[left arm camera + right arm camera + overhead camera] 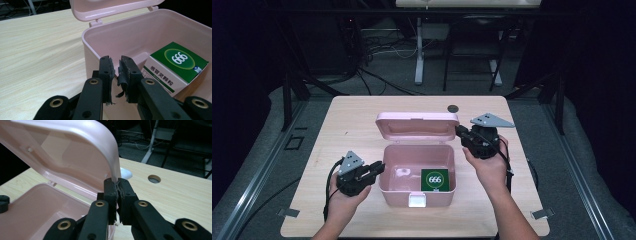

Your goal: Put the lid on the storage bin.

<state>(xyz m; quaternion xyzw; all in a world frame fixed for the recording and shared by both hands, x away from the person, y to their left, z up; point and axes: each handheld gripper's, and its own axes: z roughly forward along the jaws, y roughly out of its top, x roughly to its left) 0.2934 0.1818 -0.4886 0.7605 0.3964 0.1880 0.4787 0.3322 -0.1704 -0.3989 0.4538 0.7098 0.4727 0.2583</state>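
While the pink box is sitting open in the middle of the table, two black grippers are being held by a person, one on each side of it. The lid is being kept up at the back of the box, and its right edge is being pinched by the right gripper, whose jaws are being squeezed tight on the thin pink rim, as the right gripper view is showing. A green and white packet with "666" on it is lying inside the box, at the right side near the front wall. The left gripper is being held just beside the left wall of the box; from above it cannot be told whether they are touching. In the left gripper view its jaws are being kept almost together, with a thin gap between the torn pads, and nothing is being held between them. A white latch is being seen on the front of the box. A small round hole is being seen in the table behind the lid. Cables are trailing from both grippers toward the near edge of the table.
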